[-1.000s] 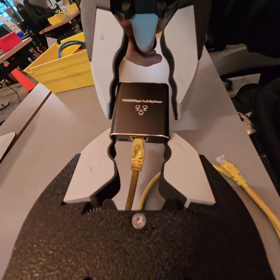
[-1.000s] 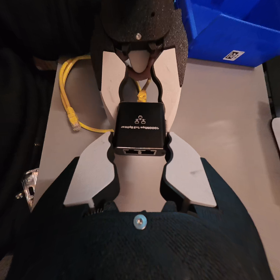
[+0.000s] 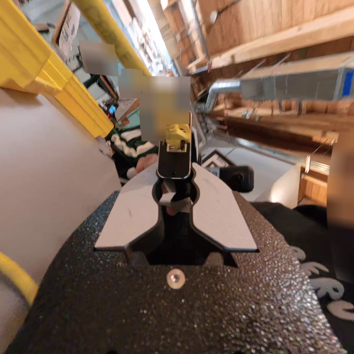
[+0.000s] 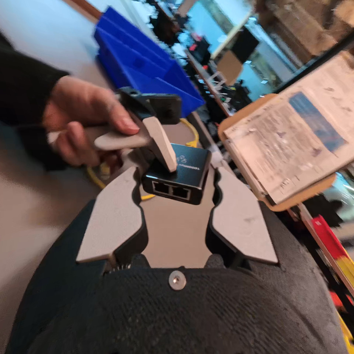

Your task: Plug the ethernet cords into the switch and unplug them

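Switch (image 4: 178, 175) is up off the table (image 4: 28, 201), pinched flat between my left tongs (image 3: 173, 177), which are closed on it. One yellow plug (image 3: 177, 134) is seated in its far-side port. Both near ports face my right tongs (image 4: 177, 193) and look empty. Right tongs gape wide, holding nothing. Yellow cord (image 4: 192, 134) lies on the table beyond. I'd say one plugged, two to go, then unplugging.

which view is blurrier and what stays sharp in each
Both are motion-blurred. In the left wrist view the background smears while its own fingers and the switch stay fairly crisp. The right wrist view is softer overall: hand and blue bin streak, and only the switch's ports read clearly.
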`<act>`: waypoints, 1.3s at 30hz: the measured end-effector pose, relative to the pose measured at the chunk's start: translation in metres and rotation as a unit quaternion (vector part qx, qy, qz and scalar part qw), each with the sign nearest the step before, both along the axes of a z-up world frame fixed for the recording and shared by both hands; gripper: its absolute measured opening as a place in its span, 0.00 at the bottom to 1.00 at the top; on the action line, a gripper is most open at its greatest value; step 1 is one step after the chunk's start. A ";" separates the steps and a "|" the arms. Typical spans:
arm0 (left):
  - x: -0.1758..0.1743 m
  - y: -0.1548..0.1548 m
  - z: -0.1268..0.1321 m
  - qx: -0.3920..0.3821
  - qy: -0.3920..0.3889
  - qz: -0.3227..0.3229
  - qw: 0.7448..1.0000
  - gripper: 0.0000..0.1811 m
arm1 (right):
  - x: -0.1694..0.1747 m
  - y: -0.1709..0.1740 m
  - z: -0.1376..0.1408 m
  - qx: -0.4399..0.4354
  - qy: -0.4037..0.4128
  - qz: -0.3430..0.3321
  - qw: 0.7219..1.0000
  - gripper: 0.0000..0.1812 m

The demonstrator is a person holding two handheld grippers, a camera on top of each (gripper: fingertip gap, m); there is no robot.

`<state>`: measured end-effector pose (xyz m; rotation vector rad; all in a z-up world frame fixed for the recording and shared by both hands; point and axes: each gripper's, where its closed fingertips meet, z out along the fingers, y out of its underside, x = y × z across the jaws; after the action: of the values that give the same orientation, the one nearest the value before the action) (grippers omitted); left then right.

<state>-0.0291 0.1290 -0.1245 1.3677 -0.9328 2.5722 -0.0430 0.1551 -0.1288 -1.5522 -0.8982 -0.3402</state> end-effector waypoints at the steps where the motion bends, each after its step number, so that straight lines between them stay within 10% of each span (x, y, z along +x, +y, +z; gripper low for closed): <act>1: -0.004 -0.003 -0.004 0.030 0.015 -0.016 0.999 0.13 | -0.001 -0.006 -0.002 -0.022 -0.012 0.022 0.999 0.46; 17: -0.041 -0.021 -0.053 0.292 0.162 -0.105 0.937 0.13 | -0.009 -0.003 -0.052 -0.121 -0.280 0.021 0.952 0.42; 22: -0.016 0.009 -0.044 0.325 0.176 0.040 0.928 0.18 | 0.035 0.013 -0.037 -0.087 -0.251 -0.155 0.952 0.42; 27: 0.006 0.045 -0.036 0.451 0.226 0.260 0.823 0.40 | 0.067 0.014 -0.026 -0.065 -0.307 -0.270 0.911 0.42; 39: 0.024 0.015 -0.049 0.463 0.246 0.253 0.813 0.37 | 0.047 0.010 -0.029 -0.054 -0.346 -0.259 0.900 0.41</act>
<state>-0.0051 0.1442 -0.1731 2.6444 -2.0391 1.7562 0.0040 0.1654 -0.1578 -1.7896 -1.0303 -1.3084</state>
